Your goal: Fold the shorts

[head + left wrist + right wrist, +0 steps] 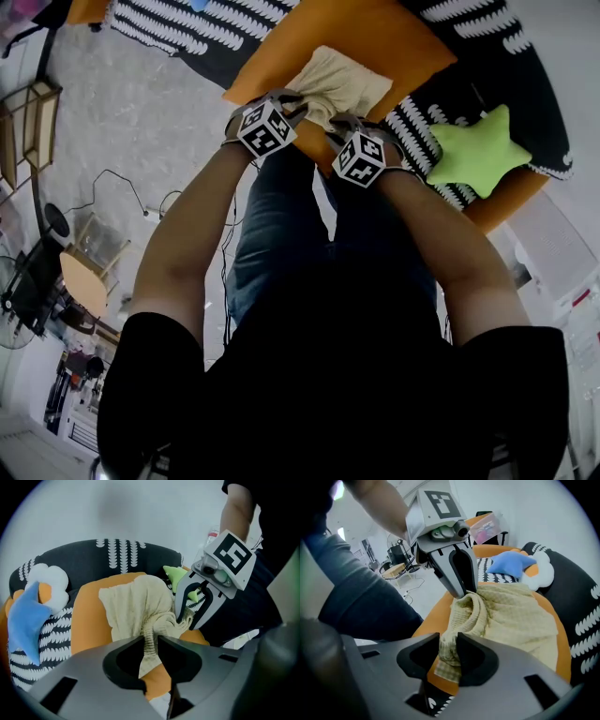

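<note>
The cream waffle-knit shorts [339, 82] lie bunched on an orange cushion [394, 37]. In the left gripper view my left gripper [150, 645] has a ribbed edge of the shorts [135, 605] pinched between its jaws. The right gripper [194, 613] bites the same bunched edge a little to the right. In the right gripper view my right gripper [447, 649] is shut on a fold of the shorts [513, 616], and the left gripper [459, 581] stands just beyond it. From the head view both marker cubes sit side by side at the cushion's near edge, hiding the fingertips.
A green star pillow [478, 150] lies right of the shorts on the black-and-white patterned seat [506, 56]. A blue star pillow [26, 620] and a white flower cushion [47, 581] sit at the far side. The person's legs [281, 244] are against the cushion's near edge.
</note>
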A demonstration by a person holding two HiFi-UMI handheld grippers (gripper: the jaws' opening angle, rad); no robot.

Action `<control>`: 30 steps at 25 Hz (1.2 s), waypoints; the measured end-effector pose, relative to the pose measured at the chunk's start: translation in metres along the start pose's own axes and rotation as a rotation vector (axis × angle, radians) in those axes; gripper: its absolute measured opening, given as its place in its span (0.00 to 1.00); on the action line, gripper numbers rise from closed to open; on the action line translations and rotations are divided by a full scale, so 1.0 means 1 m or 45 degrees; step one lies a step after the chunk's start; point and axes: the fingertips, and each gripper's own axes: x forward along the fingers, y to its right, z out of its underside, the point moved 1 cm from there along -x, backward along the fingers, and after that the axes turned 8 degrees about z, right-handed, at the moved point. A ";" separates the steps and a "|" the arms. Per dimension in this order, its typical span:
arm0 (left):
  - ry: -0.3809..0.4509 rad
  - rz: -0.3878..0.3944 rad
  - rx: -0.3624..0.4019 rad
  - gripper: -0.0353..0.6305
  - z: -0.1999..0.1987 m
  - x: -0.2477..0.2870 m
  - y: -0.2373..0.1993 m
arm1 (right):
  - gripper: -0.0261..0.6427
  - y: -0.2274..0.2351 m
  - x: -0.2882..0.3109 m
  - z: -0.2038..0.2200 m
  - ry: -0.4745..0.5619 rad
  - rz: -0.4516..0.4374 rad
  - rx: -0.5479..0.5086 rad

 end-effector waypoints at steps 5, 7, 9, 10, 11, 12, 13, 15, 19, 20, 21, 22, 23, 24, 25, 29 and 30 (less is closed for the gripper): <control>-0.041 0.020 -0.023 0.21 0.010 0.001 -0.004 | 0.26 -0.004 0.001 0.003 -0.003 -0.040 0.122; -0.052 0.009 -0.037 0.21 0.011 -0.001 -0.006 | 0.27 -0.004 -0.001 0.000 -0.006 -0.060 0.180; -0.072 -0.003 -0.042 0.21 0.010 -0.005 -0.005 | 0.30 -0.004 -0.006 -0.004 -0.008 -0.075 0.224; -0.083 -0.005 -0.045 0.21 0.008 -0.007 -0.003 | 0.30 -0.004 -0.012 -0.005 -0.008 -0.080 0.239; -0.096 -0.005 -0.048 0.21 0.007 -0.010 0.001 | 0.31 -0.006 -0.019 -0.005 -0.009 -0.086 0.251; -0.112 -0.004 -0.053 0.22 0.005 -0.014 0.006 | 0.31 -0.008 -0.026 -0.005 -0.011 -0.093 0.264; -0.131 -0.004 -0.059 0.23 0.005 -0.018 0.010 | 0.31 -0.011 -0.034 -0.004 -0.015 -0.104 0.277; -0.177 -0.006 -0.066 0.27 0.007 -0.025 0.013 | 0.33 -0.012 -0.047 -0.003 -0.015 -0.122 0.283; -0.220 -0.029 -0.072 0.32 0.009 -0.047 0.015 | 0.33 0.003 -0.076 0.000 0.007 -0.094 0.266; -0.220 -0.038 -0.078 0.33 0.009 -0.054 0.018 | 0.33 0.007 -0.085 0.001 0.013 -0.083 0.275; -0.213 -0.048 -0.086 0.33 0.008 -0.061 0.020 | 0.33 0.011 -0.094 0.002 0.016 -0.070 0.285; -0.200 -0.060 -0.098 0.33 0.005 -0.069 0.020 | 0.33 0.017 -0.102 0.003 0.019 -0.055 0.295; -0.182 -0.074 -0.115 0.33 0.002 -0.077 0.019 | 0.33 0.025 -0.111 0.003 0.024 -0.036 0.310; -0.160 -0.089 -0.135 0.33 -0.002 -0.086 0.019 | 0.33 0.032 -0.120 0.001 0.032 -0.017 0.330; -0.137 -0.102 -0.154 0.33 -0.006 -0.095 0.020 | 0.33 0.038 -0.130 0.000 0.043 0.002 0.354; -0.055 -0.140 -0.203 0.33 -0.029 -0.133 0.033 | 0.29 0.058 -0.171 -0.007 0.089 0.076 0.424; -0.034 -0.147 -0.206 0.33 -0.037 -0.143 0.036 | 0.29 0.063 -0.183 -0.010 0.102 0.091 0.435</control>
